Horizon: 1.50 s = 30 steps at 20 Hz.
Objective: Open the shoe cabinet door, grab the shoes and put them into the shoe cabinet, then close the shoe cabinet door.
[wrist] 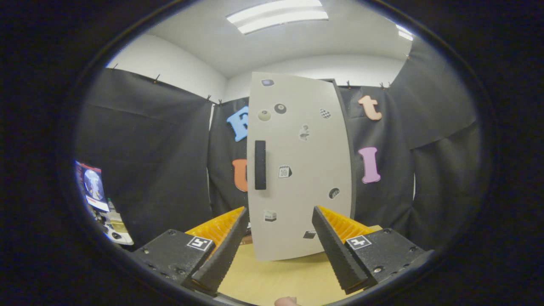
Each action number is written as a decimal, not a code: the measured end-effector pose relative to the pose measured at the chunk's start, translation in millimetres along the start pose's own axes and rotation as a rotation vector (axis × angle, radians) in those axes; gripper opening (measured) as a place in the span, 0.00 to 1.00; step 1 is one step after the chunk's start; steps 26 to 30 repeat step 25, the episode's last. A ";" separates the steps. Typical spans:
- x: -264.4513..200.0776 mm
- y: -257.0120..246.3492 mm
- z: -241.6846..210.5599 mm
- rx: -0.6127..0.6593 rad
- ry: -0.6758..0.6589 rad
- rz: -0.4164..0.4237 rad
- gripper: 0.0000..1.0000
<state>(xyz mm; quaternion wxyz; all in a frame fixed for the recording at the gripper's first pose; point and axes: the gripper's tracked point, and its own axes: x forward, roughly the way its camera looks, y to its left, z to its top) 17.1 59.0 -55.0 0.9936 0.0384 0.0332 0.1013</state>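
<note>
A tall pale-grey shoe cabinet (299, 170) stands upright on the wooden table (276, 278), straight ahead beyond my fingers. Its door faces me, dotted with several small stickers. A black vertical handle (260, 165) sits near the door's left edge. Whether the door is fully closed I cannot tell; it looks flush. My gripper (280, 221) is open, its orange-and-black fingers (221, 238) spread wide with nothing between them, some way short of the cabinet's lower part.
Black cloth walls enclose the booth behind and beside the cabinet. At the far left, items with a poster (94, 187) and small clutter (111, 223) stand below the cloth. A fingertip (286, 301) shows at the table's near edge.
</note>
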 end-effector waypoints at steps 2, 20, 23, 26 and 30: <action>-11.5 -7.5 3.4 -0.001 -0.018 0.002 0.99; -35.8 -54.9 11.6 0.050 -0.067 -0.092 0.99; -38.9 -51.6 15.1 0.044 -0.080 -0.081 0.99; -40.1 -52.2 15.6 0.041 -0.082 -0.078 0.99; -40.1 -52.2 15.6 0.041 -0.082 -0.078 0.99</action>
